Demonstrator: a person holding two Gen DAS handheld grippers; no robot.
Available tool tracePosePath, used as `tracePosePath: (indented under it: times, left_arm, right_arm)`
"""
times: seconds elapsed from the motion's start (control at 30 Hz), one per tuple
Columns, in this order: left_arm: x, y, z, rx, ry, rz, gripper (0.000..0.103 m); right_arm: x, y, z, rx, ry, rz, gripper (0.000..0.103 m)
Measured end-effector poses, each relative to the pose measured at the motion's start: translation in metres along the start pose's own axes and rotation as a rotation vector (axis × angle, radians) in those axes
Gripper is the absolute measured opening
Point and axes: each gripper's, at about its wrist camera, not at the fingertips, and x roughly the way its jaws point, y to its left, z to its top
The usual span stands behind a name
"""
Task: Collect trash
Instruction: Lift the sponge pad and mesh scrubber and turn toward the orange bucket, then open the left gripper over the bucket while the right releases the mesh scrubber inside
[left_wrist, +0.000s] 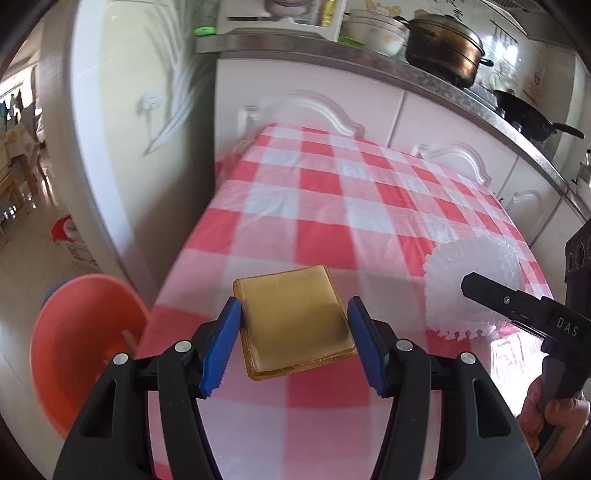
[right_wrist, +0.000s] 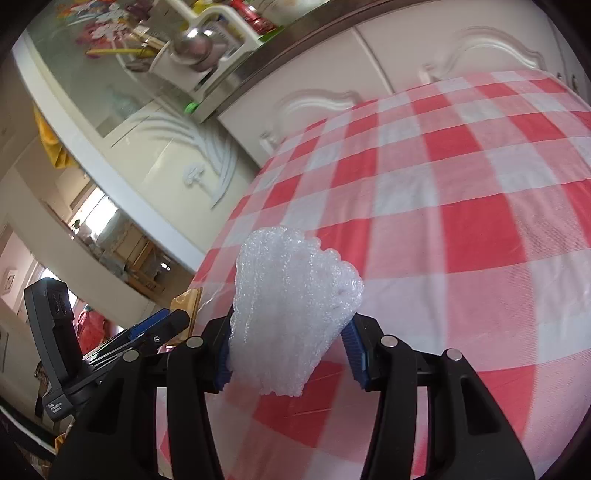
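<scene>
My left gripper (left_wrist: 293, 325) is shut on a flat amber plastic tray (left_wrist: 295, 321), its blue pads pressing both side edges and holding it above the red-and-white checked tablecloth (left_wrist: 332, 206). My right gripper (right_wrist: 291, 339) is shut on a white foam fruit net (right_wrist: 295, 310), which sticks up between the pads. From the left wrist view, that foam net (left_wrist: 472, 284) and the right gripper's black finger show at the right. In the right wrist view the left gripper and the amber tray's edge (right_wrist: 186, 302) appear at the left. An orange-pink bin (left_wrist: 81, 347) stands on the floor left of the table.
White cabinets (left_wrist: 314, 92) and a counter with a lidded pot (left_wrist: 443, 44), bowls and a black pan (left_wrist: 532, 114) run behind the table. A white patterned door (left_wrist: 122, 110) stands left. A hand (left_wrist: 550, 417) grips the right tool.
</scene>
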Motion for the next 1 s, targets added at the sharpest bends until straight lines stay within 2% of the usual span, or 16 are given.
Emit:
tracePosePath:
  times: [0.23, 0.5, 0.8, 0.97, 1.0]
  left_arm:
    - [-0.033, 0.058, -0.016, -0.093, -0.034, 0.028, 0.060]
    - [-0.057, 0.131, -0.035, -0.213, -0.059, 0.108, 0.060]
    - [-0.051, 0.210, -0.056, -0.376, -0.039, 0.190, 0.060]
    - [-0.034, 0.227, -0.063, -0.411, -0.011, 0.193, 0.060]
    - [-0.032, 0.229, -0.064, -0.416, -0.006, 0.193, 0.060]
  right_arm:
    - [0.024, 0.043, -0.009, -0.046, 0.070, 0.070, 0.050]
    - [0.059, 0.109, -0.012, -0.153, 0.152, 0.142, 0.050]
    - [0.120, 0.189, -0.021, -0.294, 0.267, 0.215, 0.050]
    - [0.153, 0.222, -0.033, -0.393, 0.323, 0.198, 0.052]
    - [0.159, 0.226, -0.035, -0.403, 0.333, 0.194, 0.056]
